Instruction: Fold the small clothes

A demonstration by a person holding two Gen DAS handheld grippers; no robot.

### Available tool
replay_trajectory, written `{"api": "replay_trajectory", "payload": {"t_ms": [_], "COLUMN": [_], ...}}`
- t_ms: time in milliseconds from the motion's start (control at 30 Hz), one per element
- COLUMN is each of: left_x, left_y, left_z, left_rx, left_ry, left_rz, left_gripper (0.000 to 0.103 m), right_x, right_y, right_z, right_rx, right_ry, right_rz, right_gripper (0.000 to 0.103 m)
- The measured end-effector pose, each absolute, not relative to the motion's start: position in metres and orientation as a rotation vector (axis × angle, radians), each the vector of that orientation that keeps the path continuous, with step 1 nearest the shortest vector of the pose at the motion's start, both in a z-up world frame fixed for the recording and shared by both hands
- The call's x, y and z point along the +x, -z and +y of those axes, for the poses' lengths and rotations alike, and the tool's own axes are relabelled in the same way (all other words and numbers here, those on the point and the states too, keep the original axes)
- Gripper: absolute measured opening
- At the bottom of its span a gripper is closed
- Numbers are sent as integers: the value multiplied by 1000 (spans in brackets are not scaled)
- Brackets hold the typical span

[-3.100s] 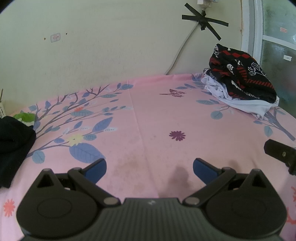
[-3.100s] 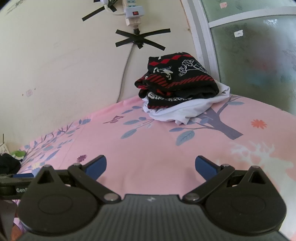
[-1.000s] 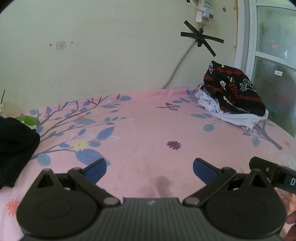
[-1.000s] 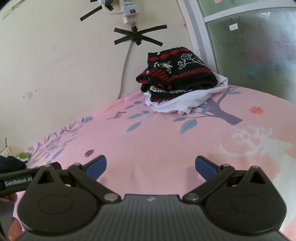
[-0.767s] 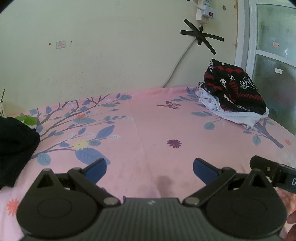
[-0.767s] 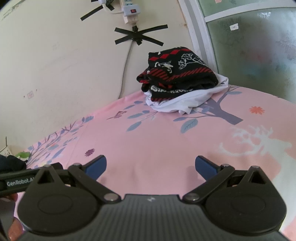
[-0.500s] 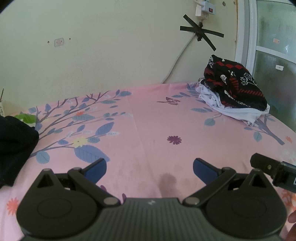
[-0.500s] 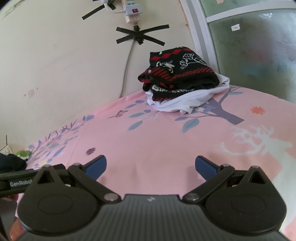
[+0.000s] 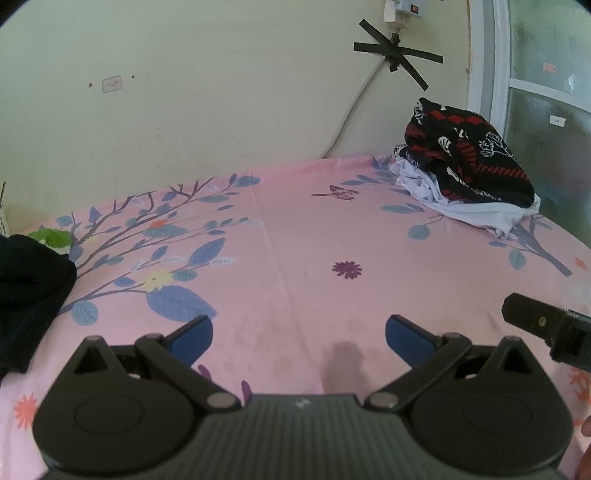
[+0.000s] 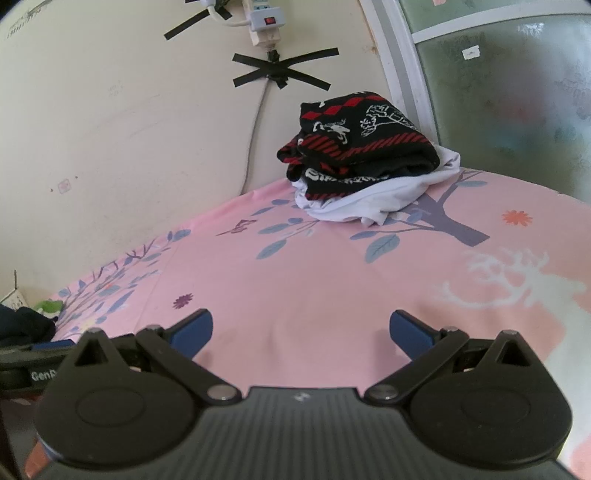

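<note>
A folded black and red patterned garment (image 9: 465, 162) lies on a folded white garment (image 9: 476, 214) at the far right of the pink floral sheet (image 9: 295, 236); the stack also shows in the right wrist view (image 10: 354, 155). A black garment (image 9: 26, 295) lies bunched at the left edge, seen small in the right wrist view (image 10: 22, 325). My left gripper (image 9: 299, 332) is open and empty above the sheet's near middle. My right gripper (image 10: 301, 328) is open and empty, well short of the stack. Its body (image 9: 546, 325) shows at the left view's right edge.
A cream wall (image 9: 221, 92) backs the bed, with a cable and power strip (image 10: 266, 22) taped up. A frosted window (image 10: 517, 92) stands right of the stack. A green item (image 9: 51, 236) lies behind the black garment.
Both grippers stay open and empty. The views have shifted only slightly; the left gripper has dipped a little lower over the sheet. The clothes have not moved.
</note>
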State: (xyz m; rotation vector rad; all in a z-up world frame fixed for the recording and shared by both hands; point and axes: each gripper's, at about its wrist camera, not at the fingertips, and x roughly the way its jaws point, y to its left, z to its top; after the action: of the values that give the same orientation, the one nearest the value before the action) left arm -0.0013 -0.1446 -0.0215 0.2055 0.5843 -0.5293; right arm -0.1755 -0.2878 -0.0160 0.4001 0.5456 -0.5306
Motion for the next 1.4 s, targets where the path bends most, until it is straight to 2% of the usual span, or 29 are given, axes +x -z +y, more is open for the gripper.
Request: {"api": "replay_trajectory", "payload": {"t_ms": [1400], "left_x": [-6], "left_y": [25], "left_z": [-149], "left_rx": [267], "left_ry": [546], "left_rz": [566], "left_gripper": [103], "right_x": [-174], "right_y": [18], "right_z": [-288], "right_rx": [402], "right_ry": [527], "right_rz": [545], "right_gripper": [96]}}
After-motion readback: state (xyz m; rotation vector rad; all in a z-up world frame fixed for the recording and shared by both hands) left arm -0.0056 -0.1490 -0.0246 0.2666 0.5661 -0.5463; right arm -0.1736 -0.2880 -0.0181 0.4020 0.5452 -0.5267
